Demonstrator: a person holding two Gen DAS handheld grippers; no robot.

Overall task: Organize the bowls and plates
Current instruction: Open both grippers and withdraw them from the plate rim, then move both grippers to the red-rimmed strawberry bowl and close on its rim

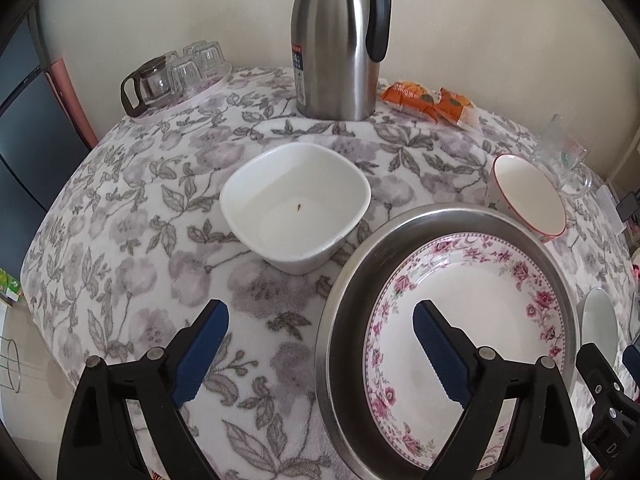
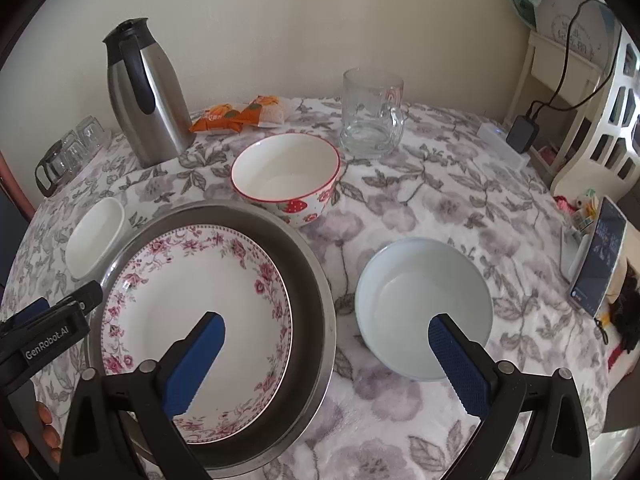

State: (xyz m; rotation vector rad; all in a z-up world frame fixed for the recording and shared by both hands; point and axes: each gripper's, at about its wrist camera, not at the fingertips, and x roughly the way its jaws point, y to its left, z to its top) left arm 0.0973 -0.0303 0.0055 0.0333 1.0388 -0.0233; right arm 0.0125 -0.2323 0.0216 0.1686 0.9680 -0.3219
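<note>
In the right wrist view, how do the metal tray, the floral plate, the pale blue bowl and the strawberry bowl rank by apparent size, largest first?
1. metal tray
2. floral plate, lying inside the tray
3. pale blue bowl and strawberry bowl: not ranked; the blue one looks wider, but it is nearer the camera.

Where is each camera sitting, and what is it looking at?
Left wrist: sits on the left gripper, facing the wall across the table; it looks at the square white bowl and thermos; its own open fingers show.
Right wrist: sits on the right gripper, looking at the pale blue bowl and strawberry bowl; its open fingers show, with the left gripper at the left edge.
Both see the flowered plate inside the steel pan.
</note>
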